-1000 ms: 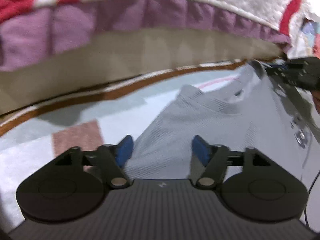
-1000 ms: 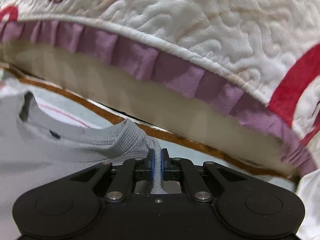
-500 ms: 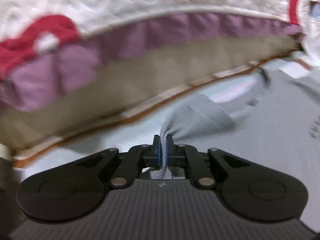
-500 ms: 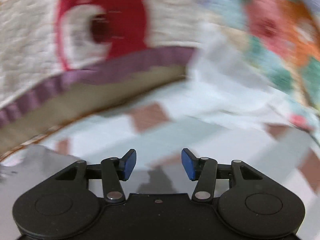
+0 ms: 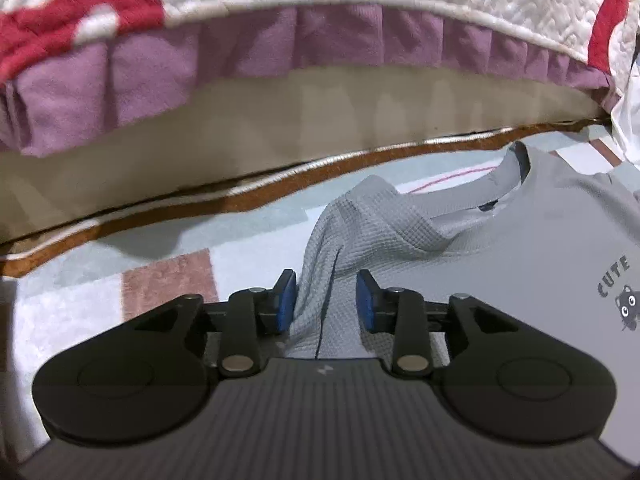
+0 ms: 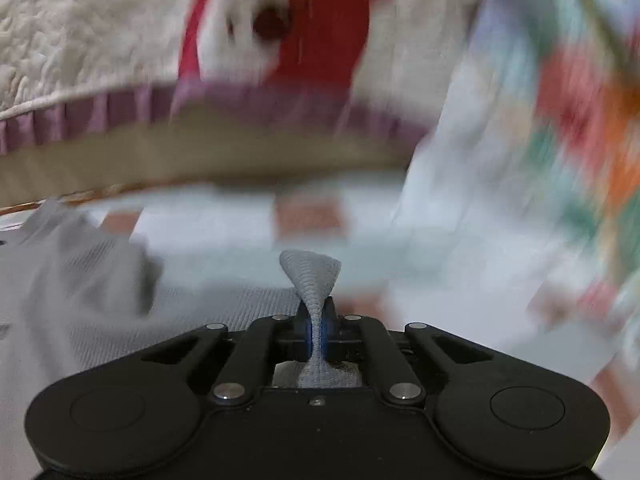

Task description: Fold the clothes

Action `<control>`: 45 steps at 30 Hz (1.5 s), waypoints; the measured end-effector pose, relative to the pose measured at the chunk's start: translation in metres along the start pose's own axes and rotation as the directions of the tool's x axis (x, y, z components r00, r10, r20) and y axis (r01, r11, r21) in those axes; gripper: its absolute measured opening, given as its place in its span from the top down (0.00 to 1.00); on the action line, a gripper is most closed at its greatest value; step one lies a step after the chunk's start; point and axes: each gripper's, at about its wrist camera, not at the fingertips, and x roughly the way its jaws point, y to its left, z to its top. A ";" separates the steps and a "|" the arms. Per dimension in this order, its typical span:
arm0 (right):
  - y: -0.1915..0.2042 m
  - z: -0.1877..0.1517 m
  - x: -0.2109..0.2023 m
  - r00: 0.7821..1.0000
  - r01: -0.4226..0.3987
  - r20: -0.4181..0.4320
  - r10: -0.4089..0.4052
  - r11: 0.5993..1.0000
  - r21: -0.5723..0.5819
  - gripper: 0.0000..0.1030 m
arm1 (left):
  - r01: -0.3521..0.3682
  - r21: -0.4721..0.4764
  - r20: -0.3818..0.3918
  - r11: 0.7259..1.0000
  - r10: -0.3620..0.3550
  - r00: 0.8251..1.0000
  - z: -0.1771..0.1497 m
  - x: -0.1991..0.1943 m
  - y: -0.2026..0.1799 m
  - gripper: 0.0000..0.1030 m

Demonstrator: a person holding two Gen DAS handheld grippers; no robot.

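A grey waffle-knit shirt (image 5: 500, 248) with a "CUTE" cat print lies on a pale patterned sheet. My left gripper (image 5: 326, 300) is open, its blue pads on either side of a raised fold of the shirt's sleeve. In the right wrist view, my right gripper (image 6: 317, 330) is shut on a pinch of the grey shirt (image 6: 312, 276), with the rest of the shirt (image 6: 72, 264) spread to the left. That view is blurred by motion.
A quilted white and red bedspread with a purple frill (image 5: 280, 52) hangs over the far side above a beige mattress edge (image 5: 280, 120). A brown-trimmed sheet border (image 5: 240, 196) runs below it. A colourful floral cloth (image 6: 560, 120) lies at the right.
My left gripper was shut on the sleeve half a second ago and has now opened around it. My right gripper was open over the sheet and has now shut on shirt fabric.
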 end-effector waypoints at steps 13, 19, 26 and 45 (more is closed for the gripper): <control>-0.019 -0.014 0.030 0.924 0.342 -0.171 -0.342 0.939 -0.032 0.78 | -0.245 -0.032 -0.048 0.969 0.243 0.969 -0.085 -0.122 0.031 0.51; -0.019 -0.010 0.021 0.815 0.558 -0.177 -0.551 0.830 -0.012 0.72 | -0.315 -0.027 -0.066 0.949 0.313 0.947 -0.108 -0.162 0.046 0.49; 0.065 0.033 -0.022 0.993 0.117 -0.019 -0.116 0.991 0.059 0.56 | -0.229 -0.298 -0.091 0.927 0.211 0.973 -0.154 -0.175 0.064 0.45; 0.464 0.065 -0.078 0.320 -0.905 -0.443 0.837 0.409 0.121 0.43 | -0.381 -0.360 0.044 0.852 0.423 0.905 -0.177 -0.150 0.044 0.95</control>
